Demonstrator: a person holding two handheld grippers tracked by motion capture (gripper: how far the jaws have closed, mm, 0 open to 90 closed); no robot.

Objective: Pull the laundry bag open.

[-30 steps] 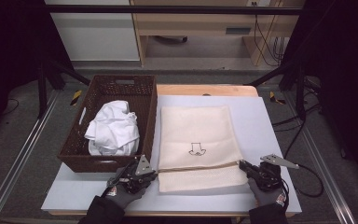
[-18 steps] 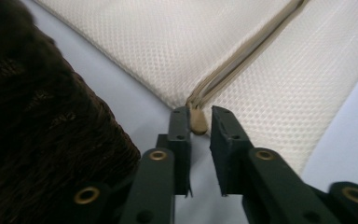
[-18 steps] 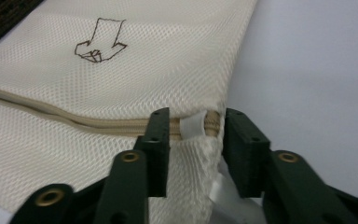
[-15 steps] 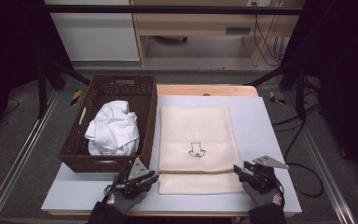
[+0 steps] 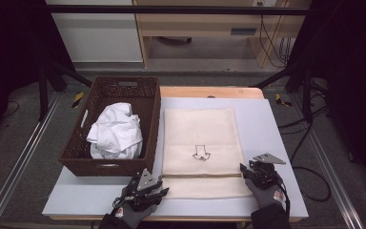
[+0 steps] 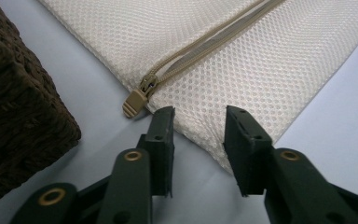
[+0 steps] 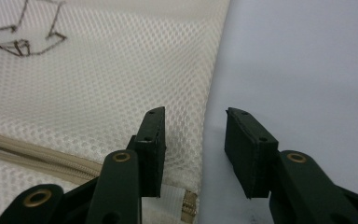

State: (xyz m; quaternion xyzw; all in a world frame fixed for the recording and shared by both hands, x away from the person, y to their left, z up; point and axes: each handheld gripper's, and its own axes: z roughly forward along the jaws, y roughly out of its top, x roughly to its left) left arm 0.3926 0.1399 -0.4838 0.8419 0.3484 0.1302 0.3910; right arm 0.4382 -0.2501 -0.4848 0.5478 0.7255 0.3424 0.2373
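Observation:
A cream mesh laundry bag [image 5: 201, 138] lies flat on the pale table, with a small black drawing [image 5: 201, 153] on it and a tan zipper [image 6: 205, 44] across its near end. My left gripper [image 5: 163, 192] is low at the bag's near left corner. It is open and its jaws have just been opening. In the left gripper view [image 6: 199, 116] the corner lies under the gap, beside the zipper pull [image 6: 135, 103]. My right gripper [image 5: 244, 170] is at the bag's right edge, open. Its jaws have just been closing over that edge [image 7: 195, 116] without pressing on it.
A dark wicker basket [image 5: 106, 164] stands left of the bag and holds a crumpled white cloth [image 5: 116, 132]. The basket's corner [image 6: 18, 107] is close to my left jaws. Bare table [image 5: 267, 124] lies right of the bag. A cable [image 5: 310, 167] trails off the table's right side.
A second ago both grippers were closed at the bag's near corners. Now their jaws stand apart and the bag lies flat. Both hands have sunk slightly.

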